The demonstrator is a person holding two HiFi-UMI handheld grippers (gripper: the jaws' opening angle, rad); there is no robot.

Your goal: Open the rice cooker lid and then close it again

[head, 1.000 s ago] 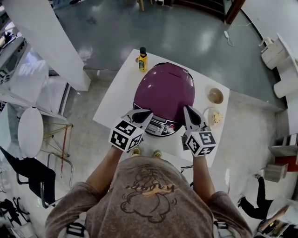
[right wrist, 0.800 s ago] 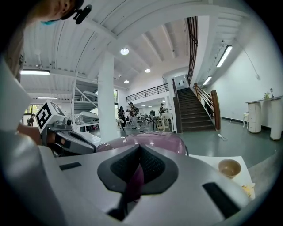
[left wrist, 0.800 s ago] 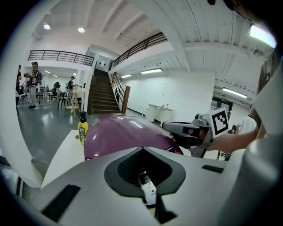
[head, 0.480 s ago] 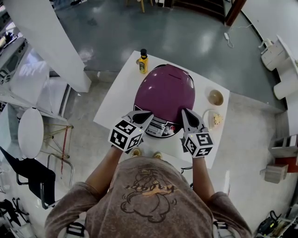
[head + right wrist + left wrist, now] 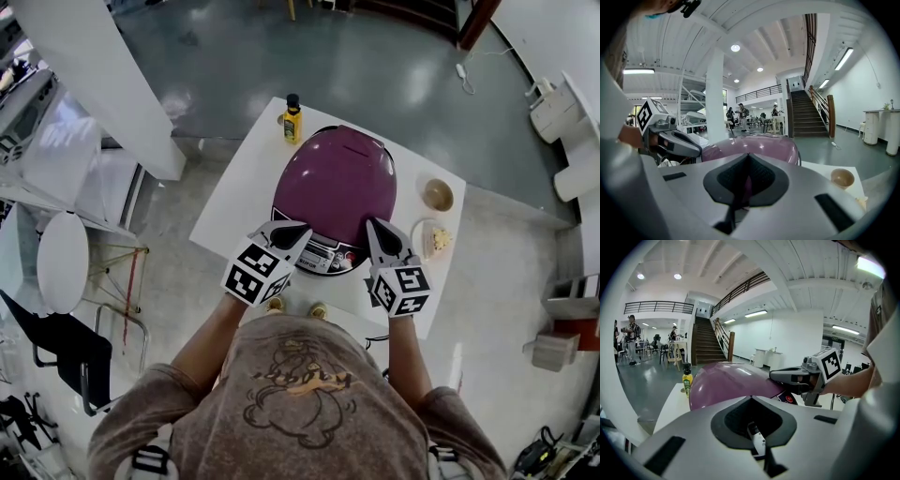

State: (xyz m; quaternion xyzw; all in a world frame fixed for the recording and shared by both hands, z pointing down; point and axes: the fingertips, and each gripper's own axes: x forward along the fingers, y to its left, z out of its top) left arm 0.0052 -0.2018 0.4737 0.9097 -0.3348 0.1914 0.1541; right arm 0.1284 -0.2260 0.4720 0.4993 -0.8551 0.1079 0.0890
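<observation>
Rice cooker (image 5: 333, 192) sitting mid-frame on the white table (image 5: 234, 192), its purple lid lying shut.
The left claw (image 5: 298, 228) and right claw (image 5: 372, 225) are pointing at the lid's lower edge, jaws together and gripping nothing, with the control panel (image 5: 323, 258) showing between them; contact is unclear. A yellow bottle (image 5: 293, 119) is standing just above the cooker, while a bowl (image 5: 436, 194) and a plate of food (image 5: 433, 239) are sitting at its right.

Glossy grey floor (image 5: 375, 66), white pillar (image 5: 94, 84), distant staircase (image 5: 704, 341).
</observation>
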